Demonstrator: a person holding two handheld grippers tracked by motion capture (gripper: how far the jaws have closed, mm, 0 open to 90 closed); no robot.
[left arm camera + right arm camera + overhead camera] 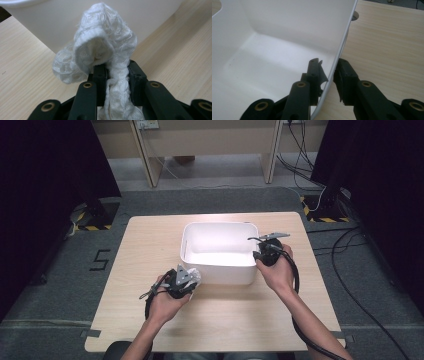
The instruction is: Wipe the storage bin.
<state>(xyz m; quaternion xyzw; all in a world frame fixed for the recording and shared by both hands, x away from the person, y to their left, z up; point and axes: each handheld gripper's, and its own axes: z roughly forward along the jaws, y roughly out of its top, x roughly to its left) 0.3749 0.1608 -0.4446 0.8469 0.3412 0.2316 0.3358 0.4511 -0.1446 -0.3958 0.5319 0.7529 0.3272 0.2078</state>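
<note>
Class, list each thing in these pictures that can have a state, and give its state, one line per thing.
White bin: upright on the table, nothing inside, right wall pinched.
White knitted cloth: bunched, clamped in the left gripper, outside the bin.
Left gripper: shut on the cloth.
Right gripper: shut on the bin's wall, one jaw inside, one outside.
Wooden table: bears the bin.

Bin [218, 251] mid-table [150, 250] — cloth [195, 276] just before its front-left corner
</note>
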